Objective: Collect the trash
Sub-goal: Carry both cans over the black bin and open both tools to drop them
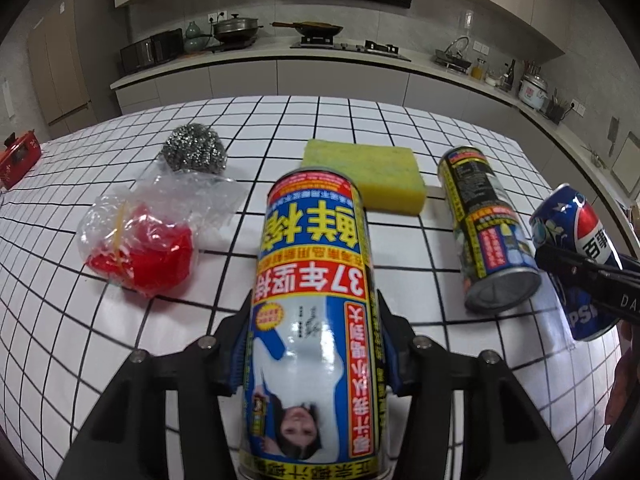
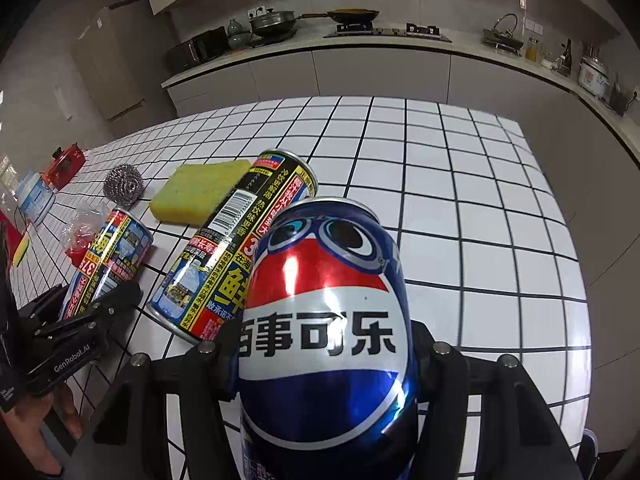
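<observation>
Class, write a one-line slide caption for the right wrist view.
Right gripper clamps a blue Pepsi can above the tiled table; another can lies beside it.

Blue can (image 2: 324, 320) reads "百事可乐"; yellow-labelled can (image 1: 316, 300) shows "37年"; left tongs (image 2: 80, 312) marked "GenRobot.AI".

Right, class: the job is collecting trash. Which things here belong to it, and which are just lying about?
Part of the job:
yellow-label can in the left tongs
Pepsi can in the right tongs
black-label can lying on the table
bagged red item, probably

Lying about:
steel scourer
yellow sponge
</observation>
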The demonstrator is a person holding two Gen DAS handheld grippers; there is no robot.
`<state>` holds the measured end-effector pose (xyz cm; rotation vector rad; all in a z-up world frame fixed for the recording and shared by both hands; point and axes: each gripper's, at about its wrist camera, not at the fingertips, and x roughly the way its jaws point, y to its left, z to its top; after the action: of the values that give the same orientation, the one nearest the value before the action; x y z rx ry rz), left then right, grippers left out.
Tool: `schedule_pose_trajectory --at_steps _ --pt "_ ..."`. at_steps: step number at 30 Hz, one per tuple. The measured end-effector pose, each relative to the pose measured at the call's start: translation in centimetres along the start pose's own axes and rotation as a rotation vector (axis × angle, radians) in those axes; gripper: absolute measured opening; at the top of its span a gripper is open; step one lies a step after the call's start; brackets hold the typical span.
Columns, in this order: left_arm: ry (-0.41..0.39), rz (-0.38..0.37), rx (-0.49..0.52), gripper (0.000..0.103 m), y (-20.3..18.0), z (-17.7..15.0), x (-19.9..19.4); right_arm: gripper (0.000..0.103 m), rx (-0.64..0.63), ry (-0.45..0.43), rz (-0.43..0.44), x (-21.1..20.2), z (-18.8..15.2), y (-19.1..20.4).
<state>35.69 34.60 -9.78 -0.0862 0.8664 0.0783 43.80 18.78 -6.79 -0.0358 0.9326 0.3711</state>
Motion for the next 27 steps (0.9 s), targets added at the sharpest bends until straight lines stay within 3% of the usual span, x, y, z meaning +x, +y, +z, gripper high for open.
schedule_pose_trajectory --at_steps 16,27 --pt "-0.054 -0.012 0.012 0.053 -6.0 -3.5 -5.7 0.061 -0.032 -0.055 0.051 -7.6 -4.5 -2.7" --pt "-0.073 -0.033 0.027 0.053 -13.5 -7.1 -9.1 0.061 -0.019 -0.094 0.062 -14.5 -9.0 -8.8"
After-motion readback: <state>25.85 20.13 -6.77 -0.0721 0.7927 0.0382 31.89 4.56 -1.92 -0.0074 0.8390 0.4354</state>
